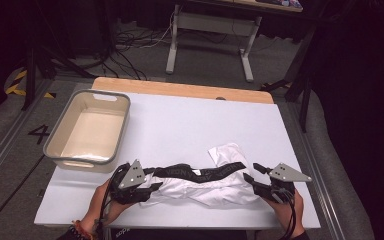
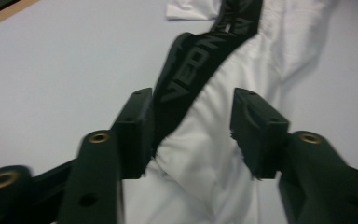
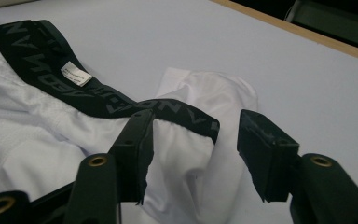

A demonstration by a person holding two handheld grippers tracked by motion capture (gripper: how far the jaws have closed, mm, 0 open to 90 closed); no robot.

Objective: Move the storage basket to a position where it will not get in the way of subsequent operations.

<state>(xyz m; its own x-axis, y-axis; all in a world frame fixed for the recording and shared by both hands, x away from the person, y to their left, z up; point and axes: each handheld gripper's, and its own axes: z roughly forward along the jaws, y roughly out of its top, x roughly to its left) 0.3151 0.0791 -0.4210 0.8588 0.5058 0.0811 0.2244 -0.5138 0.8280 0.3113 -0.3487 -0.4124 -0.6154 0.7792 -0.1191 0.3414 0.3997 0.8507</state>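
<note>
Both the left gripper and right gripper stand open, white boxer shorts released on the counter; folding likely comes next

I see the white fabric shorts with a black lettered waistband lying on the bench at lower centre of the frame, between my left claw and right claw. The grey-rimmed rectangular plastic tub sits at left.
</note>
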